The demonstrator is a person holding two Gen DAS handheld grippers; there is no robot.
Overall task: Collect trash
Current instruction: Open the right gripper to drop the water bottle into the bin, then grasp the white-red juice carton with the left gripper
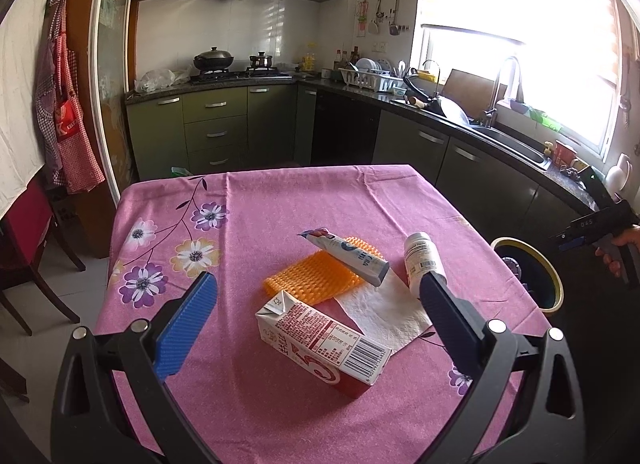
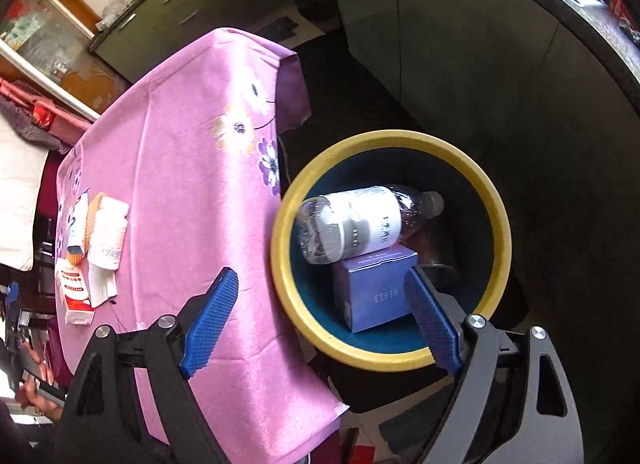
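Now right gripper [image 2: 320, 320] over yellow-rimmed bin [image 2: 496, 200], jaws spread wide, nothing between the pads. Inside bin, centre right of right wrist view: clear plastic bottle [image 2: 360, 224] lying across purple box [image 2: 376, 288]. Left gripper [image 1: 316, 318] likewise spread and empty above pink flowered tablecloth [image 1: 248, 200]. At centre of left wrist view: milk carton [image 1: 324, 344], orange spiky mat [image 1: 312, 278], tube [image 1: 352, 258], white bottle [image 1: 420, 260], paper napkin [image 1: 390, 316].
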